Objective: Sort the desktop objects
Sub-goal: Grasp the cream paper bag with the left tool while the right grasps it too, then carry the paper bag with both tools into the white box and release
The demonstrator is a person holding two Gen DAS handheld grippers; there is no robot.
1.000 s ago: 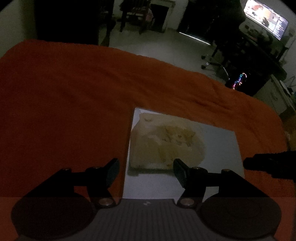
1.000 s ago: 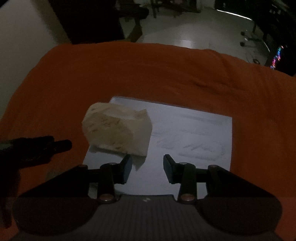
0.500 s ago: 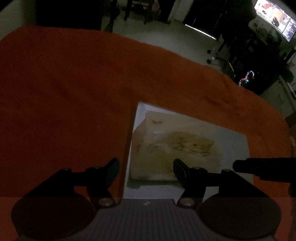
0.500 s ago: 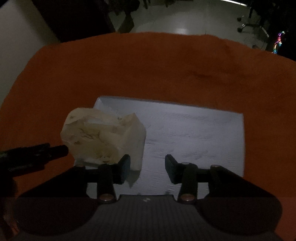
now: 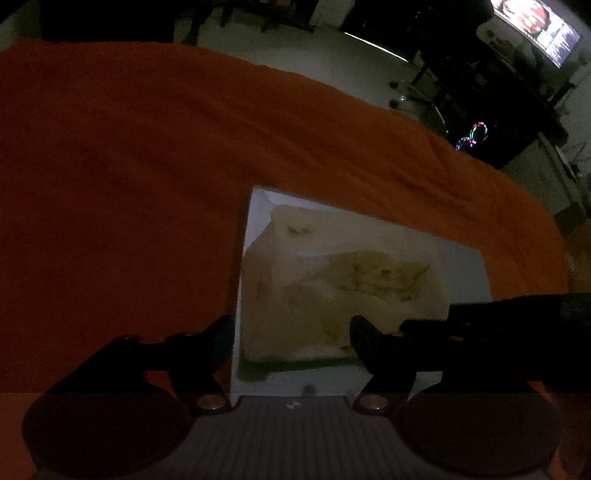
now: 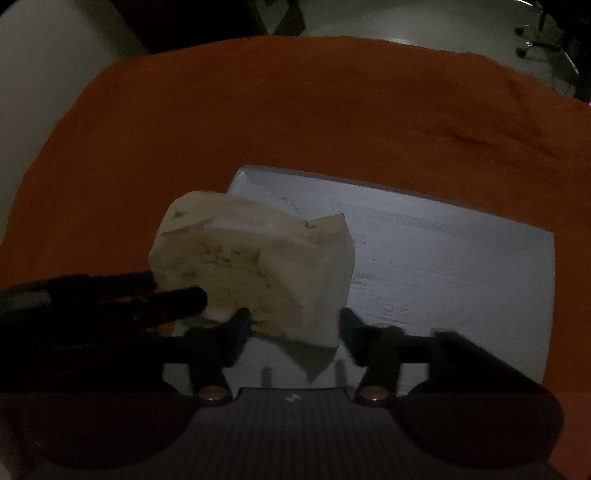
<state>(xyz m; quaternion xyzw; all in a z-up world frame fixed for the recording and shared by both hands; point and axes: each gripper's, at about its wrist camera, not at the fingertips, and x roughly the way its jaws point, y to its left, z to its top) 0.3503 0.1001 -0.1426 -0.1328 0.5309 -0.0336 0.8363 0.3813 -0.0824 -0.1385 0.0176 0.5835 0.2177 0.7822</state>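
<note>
A crumpled cream tissue pack [image 5: 332, 291] [image 6: 255, 269] lies on the left part of a white sheet of paper [image 5: 465, 269] [image 6: 443, 258] on the orange cloth. My left gripper [image 5: 291, 332] is open, its jaws spread either side of the pack's near edge. My right gripper [image 6: 295, 328] is open too, its jaws around the pack's near right corner. Each gripper's dark fingers show in the other's view, the right one [image 5: 480, 317] at the pack's right side and the left one [image 6: 140, 295] at its left side.
The orange cloth [image 5: 147, 166] [image 6: 332, 110] covers the whole table top and drops off at the far edge. Beyond it lie a pale floor, an office chair [image 5: 417, 88], a lit monitor [image 5: 535, 18] and dark furniture.
Both grippers have moved forward and in toward the pack; it now sits between each pair of open jaws. The pack and the paper have not moved.
</note>
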